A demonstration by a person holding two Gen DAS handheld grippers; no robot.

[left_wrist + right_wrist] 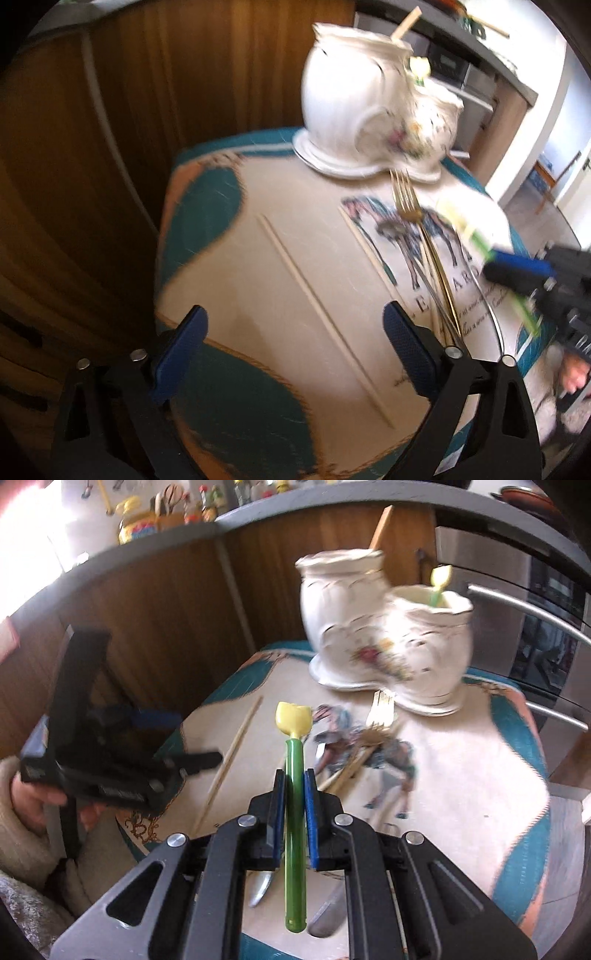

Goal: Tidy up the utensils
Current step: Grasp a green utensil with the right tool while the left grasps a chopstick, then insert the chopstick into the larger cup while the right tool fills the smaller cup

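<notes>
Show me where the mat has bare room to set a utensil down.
The widest bare patch of the mat lies between the lone chopstick and the teal corner beside the cabinet. A narrower strip runs between that chopstick and the second chopstick. It is crowded around the gold fork in front of the ceramic holder.

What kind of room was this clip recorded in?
Most likely a home kitchen. A steel oven front with bar handles stands behind a small table under a printed cloth, wooden cabinet fronts run under a grey counter, and jars and bottles crowd that counter.
</notes>
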